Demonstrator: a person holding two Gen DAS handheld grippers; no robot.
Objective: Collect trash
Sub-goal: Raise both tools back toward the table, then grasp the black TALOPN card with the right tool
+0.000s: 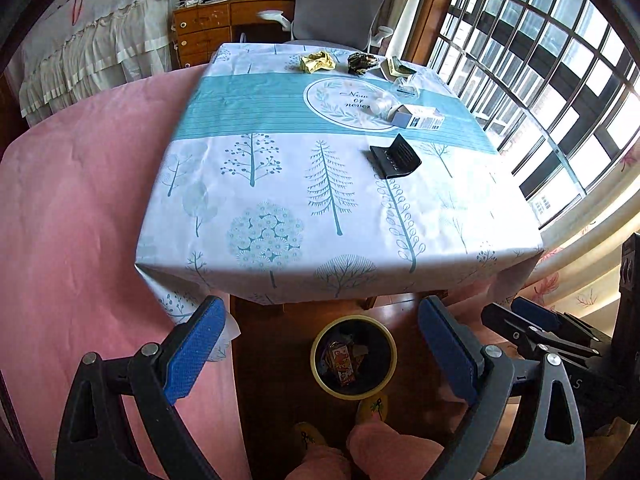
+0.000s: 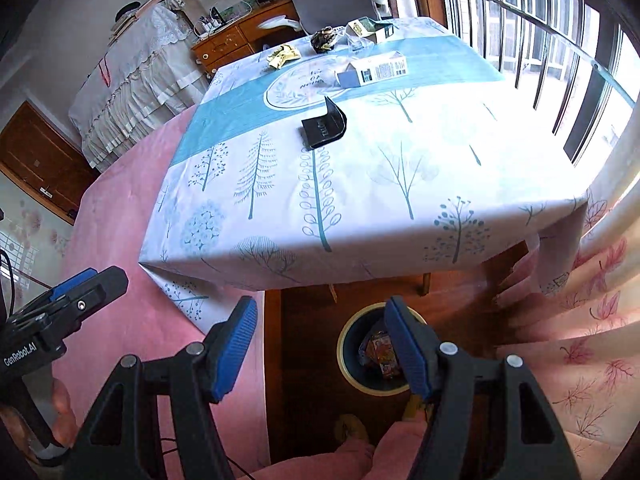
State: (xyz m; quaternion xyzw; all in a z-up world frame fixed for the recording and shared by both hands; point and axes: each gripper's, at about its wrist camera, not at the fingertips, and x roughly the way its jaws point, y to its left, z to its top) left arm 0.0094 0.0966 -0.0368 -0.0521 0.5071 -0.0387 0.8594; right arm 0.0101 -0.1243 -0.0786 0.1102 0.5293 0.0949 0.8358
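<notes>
Both grippers hang above a yellow-rimmed bin (image 1: pixel 353 356) on the wood floor at the table's near edge, wrappers inside it. The left gripper (image 1: pixel 322 354) and right gripper (image 2: pixel 322 350) each stand wide open, holding nothing. On the tree-print tablecloth (image 1: pixel 280 184) trash remains: a black folded card (image 1: pixel 396 158) mid-table, a white box (image 1: pixel 418 117) beyond it, and crumpled yellow paper (image 1: pixel 317 61) and a dark wrapper (image 1: pixel 361 63) at the far edge.
</notes>
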